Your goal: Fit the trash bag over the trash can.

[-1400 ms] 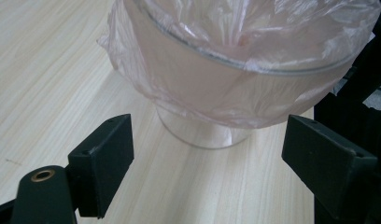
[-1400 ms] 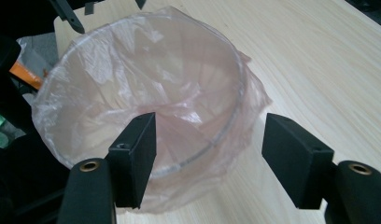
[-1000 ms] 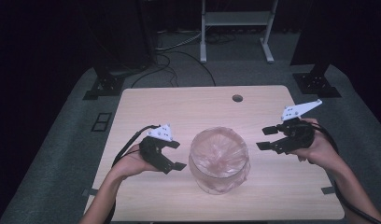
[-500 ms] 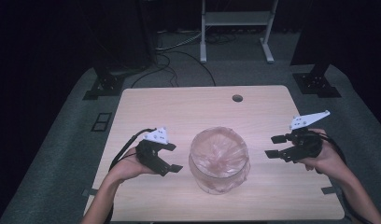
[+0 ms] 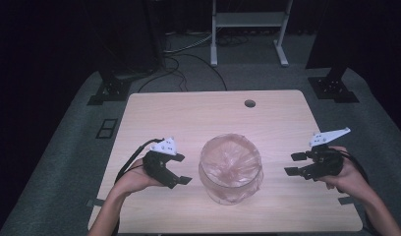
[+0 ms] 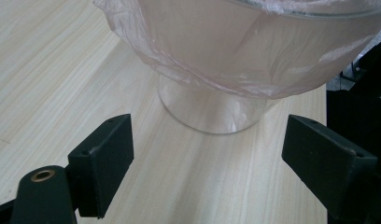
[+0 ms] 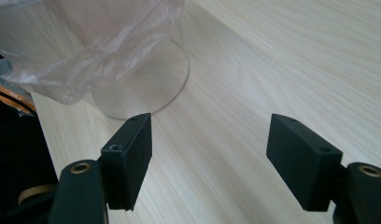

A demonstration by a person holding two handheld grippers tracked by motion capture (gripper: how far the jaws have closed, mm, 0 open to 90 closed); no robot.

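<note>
- High view. One clear glass bowl-shaped jar lined with a thin, crinkled, pinkish translucent plastic bag (image 5: 231,167) stood on the pale wood-grain rectangular table (image 5: 213,113), near the front edge and about midway across. The bag's mouth was folded down over the jar's rim. The left gripper (image 5: 178,173), black with a grey three-cornered plate on top, was held just beside the jar on its left, jaws apart and empty, not touching it. The right gripper (image 5: 296,163), of the same make, was held farther from the jar on its right, jaws likewise apart and empty.
- Left gripper view. Both black jaws stood wide apart with bare table between them. The jar's clear round foot and the bag's hanging skirt (image 6: 235,56) lay close ahead, the skirt draped loosely over the glass wall.
- Right gripper view. Both jaws stood wide apart over bare table. The jar's base and a fold of the bag (image 7: 109,56) lay ahead, toward the upper left and apart from the jaws.
- Step in hand, as judged: the bag appeared already seated; both tools were poised beside it, neither gripping.
- Next move, as judged: either tool would need to advance to the hanging film and pinch thin plastic alone, sparing the glass, lest the jar slide or tip.
</note>
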